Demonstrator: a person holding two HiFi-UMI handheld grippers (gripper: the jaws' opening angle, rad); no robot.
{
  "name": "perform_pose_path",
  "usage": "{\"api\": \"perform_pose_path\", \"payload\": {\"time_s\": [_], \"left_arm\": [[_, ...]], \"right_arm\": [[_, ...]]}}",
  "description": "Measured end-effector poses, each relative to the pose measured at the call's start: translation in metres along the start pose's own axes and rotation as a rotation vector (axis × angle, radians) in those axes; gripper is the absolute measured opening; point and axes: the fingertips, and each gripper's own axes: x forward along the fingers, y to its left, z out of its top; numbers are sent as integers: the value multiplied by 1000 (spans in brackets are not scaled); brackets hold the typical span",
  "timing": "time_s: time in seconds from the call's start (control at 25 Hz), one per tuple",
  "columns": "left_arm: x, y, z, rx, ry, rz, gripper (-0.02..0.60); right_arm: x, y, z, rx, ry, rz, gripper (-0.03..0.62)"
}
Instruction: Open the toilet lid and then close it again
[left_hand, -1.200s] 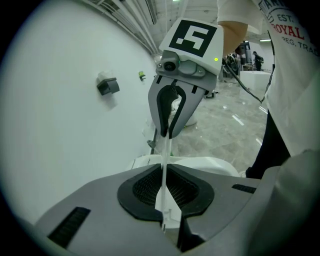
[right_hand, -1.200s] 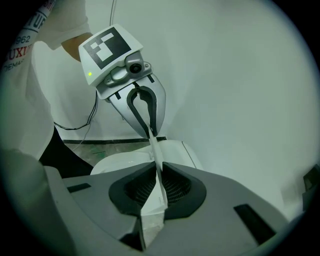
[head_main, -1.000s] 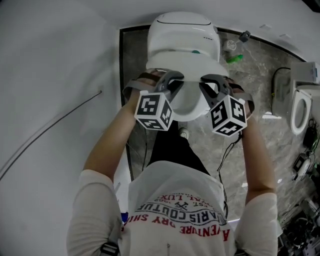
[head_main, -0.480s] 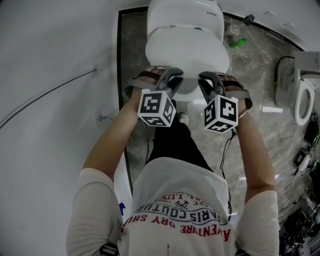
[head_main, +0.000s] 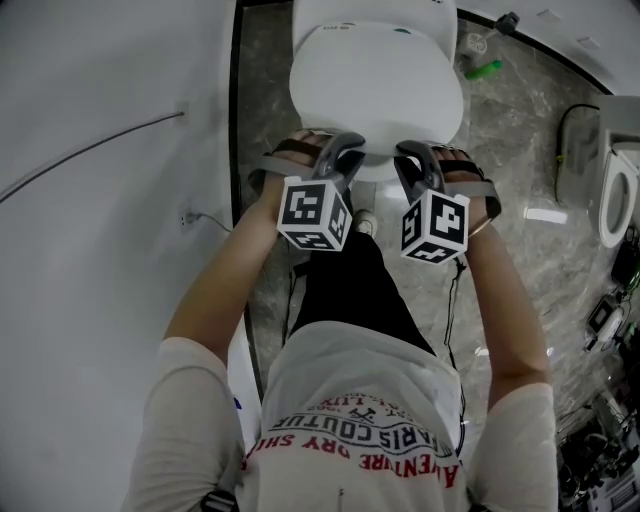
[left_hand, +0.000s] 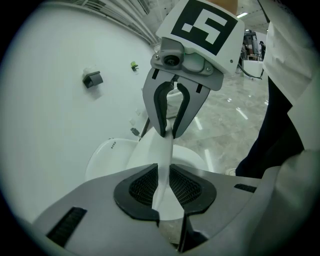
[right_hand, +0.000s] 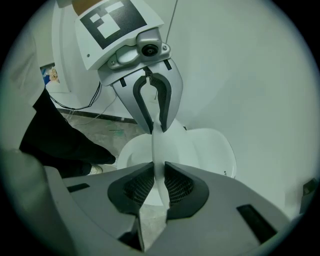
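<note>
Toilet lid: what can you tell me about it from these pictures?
The toilet lid is a smooth, glossy white oval, plastic by its look, lying down over the toilet, flat or nearly so. Its thin front edge runs between the jaws of the left gripper and the right gripper, both of which have just been opening; whether their pads press on it is unclear. Nothing else is seen touching it.

White wall (head_main: 100, 250) fills the left side, w/ a thin cable (head_main: 90, 152) running across it. Dark strip (head_main: 236, 100) at the wall base. Floor (head_main: 520, 150) = grey marble-look tile, glossy, w/ a bright light reflection (head_main: 545, 215). Green bottle (head_main: 485, 70) lies on the floor nr the back. 2nd toilet (head_main: 606, 200) at the right edge, w/ cables & gear (head_main: 610, 310) below it.
</note>
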Motion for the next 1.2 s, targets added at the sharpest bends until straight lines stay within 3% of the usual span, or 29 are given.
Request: {"api": "perform_pose_path", "payload": {"time_s": [0.44, 0.88, 1.08, 1.2], "left_arm": [[34, -64, -30, -39, 38, -35, 92], [78, -117, -60, -57, 74, -29, 104], [98, -137, -74, -135, 71, -69, 108], [110, -148, -82, -119, 82, -81, 107]], "right_arm": [[44, 64, -16, 10, -6, 66, 53], [93, 117, -38, -32, 16, 66, 59], [116, 136, -47, 42, -2, 94, 61], [129, 147, -53, 35, 4, 99, 61]]}}
